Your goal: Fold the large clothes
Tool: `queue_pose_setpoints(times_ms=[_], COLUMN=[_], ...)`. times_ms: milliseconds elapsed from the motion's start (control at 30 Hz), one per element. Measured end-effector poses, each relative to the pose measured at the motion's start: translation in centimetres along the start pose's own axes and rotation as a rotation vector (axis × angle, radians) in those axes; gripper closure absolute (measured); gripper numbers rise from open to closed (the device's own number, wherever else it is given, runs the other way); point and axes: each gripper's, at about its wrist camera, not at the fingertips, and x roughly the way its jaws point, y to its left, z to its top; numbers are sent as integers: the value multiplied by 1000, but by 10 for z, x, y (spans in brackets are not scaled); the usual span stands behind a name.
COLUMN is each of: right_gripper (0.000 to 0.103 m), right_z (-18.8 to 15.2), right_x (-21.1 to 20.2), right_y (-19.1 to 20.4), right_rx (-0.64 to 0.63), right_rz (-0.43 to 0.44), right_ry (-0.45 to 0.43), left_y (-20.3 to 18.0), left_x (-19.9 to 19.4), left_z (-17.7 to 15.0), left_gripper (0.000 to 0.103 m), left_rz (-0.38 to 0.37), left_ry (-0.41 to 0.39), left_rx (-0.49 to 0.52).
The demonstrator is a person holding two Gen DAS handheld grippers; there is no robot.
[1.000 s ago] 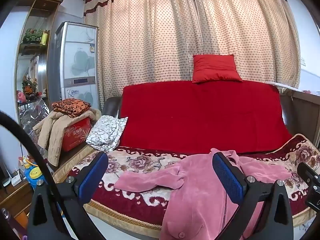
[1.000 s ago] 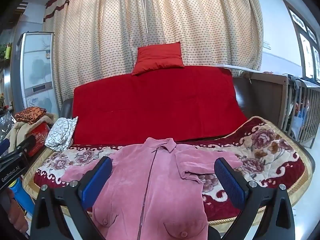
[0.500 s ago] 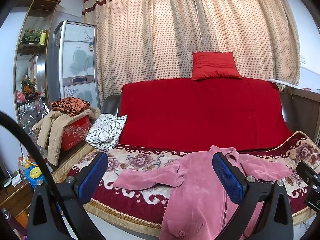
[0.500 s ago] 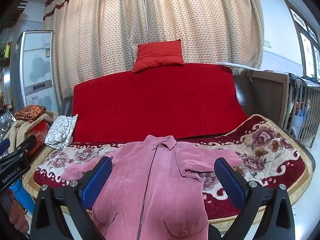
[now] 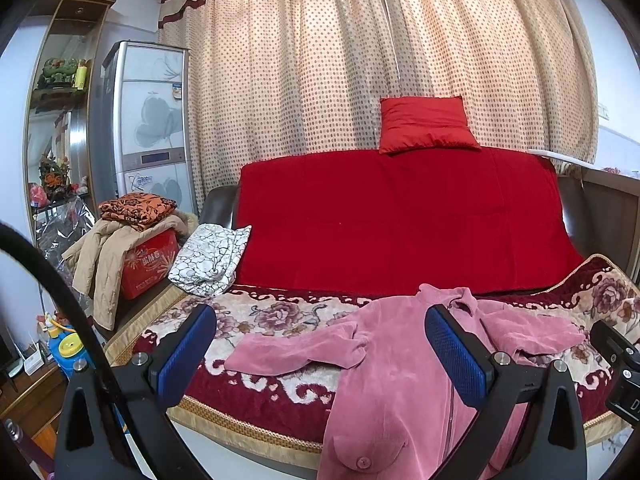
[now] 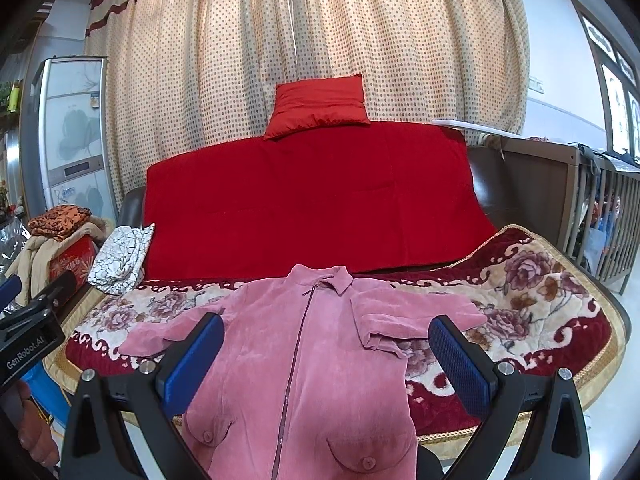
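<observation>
overhead, left gripper and right gripper wide apart, empty, above pink jacket

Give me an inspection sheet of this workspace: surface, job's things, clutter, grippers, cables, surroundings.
Surface: sofa seat under a floral blanket; red throw over the backrest.
Job's things: pink jacket lies front up and zipped, collar toward the backrest, hem hanging over the front edge; one sleeve spread out, the other folded across.
Clutter: white patterned cloth at the sofa's end; red cushion on top of the backrest.
Grippers: left gripper and right gripper both open, holding nothing, short of the jacket.
Cables: black cable arcs past the left gripper.
Surroundings: dotted curtains, cabinet, beige coat draped over a red box.
</observation>
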Motion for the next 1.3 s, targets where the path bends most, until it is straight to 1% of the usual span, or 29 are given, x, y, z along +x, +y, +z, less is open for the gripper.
queue_pose_setpoints(times_ms=[367,467,567,633,700,767,833,933,1000,1067,1133,1200,1267,1300], right_gripper=[0,0,0,0,0,0,0,0,0,0,0,0,1,2], right_z=[-5,-6,-9,-11,-15,-19,-28,-48,-68,-85,-96,-101,-103,-104], right_x=[11,21,32,46,62,83,109,145,165,181,192,203,224,235], right_y=[-4,-6,-9,-17,-33,-58,-91,-150,-189,-216,-237,-254,-268,-275], right_rx=[18,33,35,46,76,112,173,341,484,602,659,693,754,786], right_rz=[7,3,-5,-4,6,3,-8,-3,4,34,49,44,90,93], right_ry=[-5,28,44,66,96,102,145,225,279,303,326,346,333,333], left_y=[-7,-11,-18,-24,-31,-40,-51,-66,-77,-84,-93,-99,-103,-104], left_x=[12,23,40,59,82,104,124,146,156,163,168,171,176,178], left_z=[-6,-11,-20,-28,-40,-54,-68,-88,-99,-106,-111,-114,-116,-116], left_gripper=[0,0,0,0,0,0,0,0,0,0,0,0,0,0], left_rz=[-4,-12,-32,-72,-114,-125,-122,-120,-123,-126,-130,-132,-130,-128], left_ry=[24,47,88,152,234,309,379,460,496,518,537,548,555,555], left_rx=[6,8,22,29,36,53,76,109,132,155,180,202,223,231])
